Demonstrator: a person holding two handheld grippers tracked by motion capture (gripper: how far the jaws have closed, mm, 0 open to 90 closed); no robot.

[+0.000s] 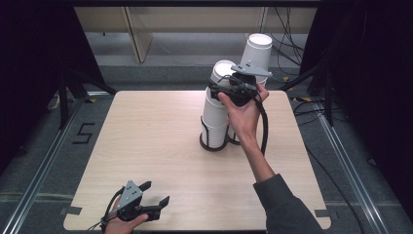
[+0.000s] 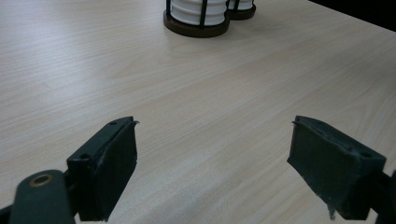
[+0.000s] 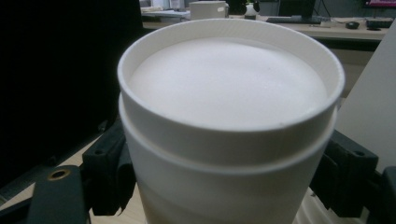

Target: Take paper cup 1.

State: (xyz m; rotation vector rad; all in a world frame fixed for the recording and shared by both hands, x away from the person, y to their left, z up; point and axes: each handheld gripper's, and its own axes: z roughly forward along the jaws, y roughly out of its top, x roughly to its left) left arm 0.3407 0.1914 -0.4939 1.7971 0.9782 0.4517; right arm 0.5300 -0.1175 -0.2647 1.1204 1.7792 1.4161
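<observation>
High view: my right tool (image 1: pixel 233 87) clamping top cup (image 1: pixel 221 78) of inverted stack (image 1: pixel 215 122) in holder (image 1: pixel 213 141), toward table (image 1: pixel 146 146) far edge, right of middle. Left tool (image 1: pixel 155 194) idling at near left corner.

Left gripper view: left tool spread wide, gripping nothing.

Right gripper view: jaws pressing both sides of cup (image 3: pixel 229 126). Cup's long axis vertical, closed base up, mouth down. Advising myself: lifting straight along axis, keeping squeeze light, avoiding tilt so lower cups aren't dragging.
</observation>
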